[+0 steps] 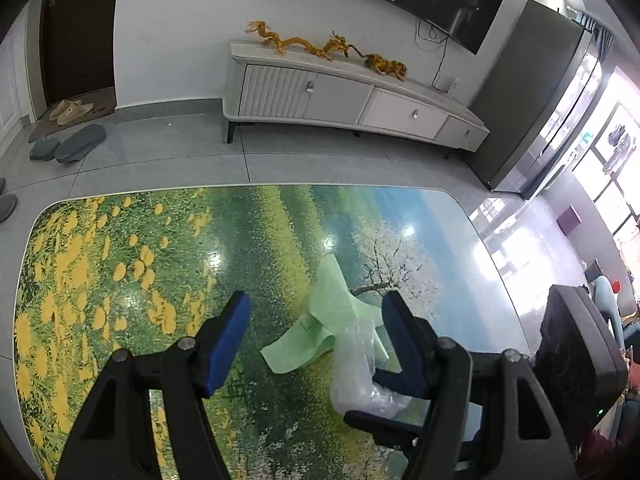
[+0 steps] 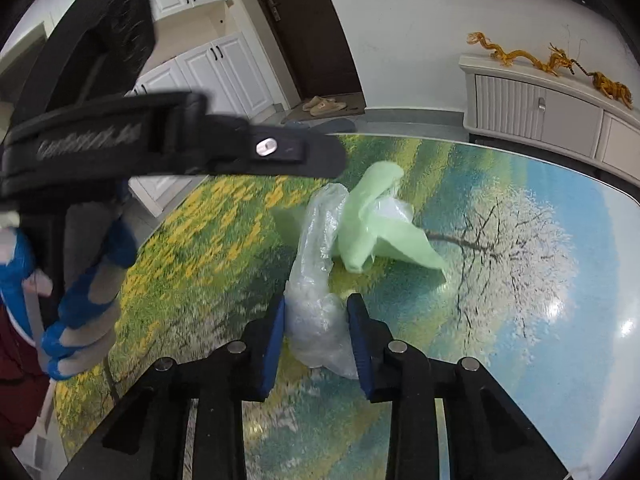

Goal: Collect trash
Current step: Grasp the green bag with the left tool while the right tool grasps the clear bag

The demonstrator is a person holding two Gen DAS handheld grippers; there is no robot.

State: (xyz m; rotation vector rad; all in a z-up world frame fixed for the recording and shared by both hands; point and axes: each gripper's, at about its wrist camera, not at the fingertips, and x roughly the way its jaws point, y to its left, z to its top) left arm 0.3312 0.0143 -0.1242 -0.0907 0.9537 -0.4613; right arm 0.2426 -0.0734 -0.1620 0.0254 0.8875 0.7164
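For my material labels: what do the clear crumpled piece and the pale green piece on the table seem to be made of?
Clear piece: probably thin plastic film; see-through, glossy, finely crinkled. Green piece: looks like matte, opaque paper or soft plastic sheet, holding broad folds; which one I cannot tell.

Pale lettering runs along the black body of the left gripper (image 2: 316, 162) in the right wrist view, but blur leaves it unreadable. No other word, number, label or sign can be made out on anything in either view of the room.
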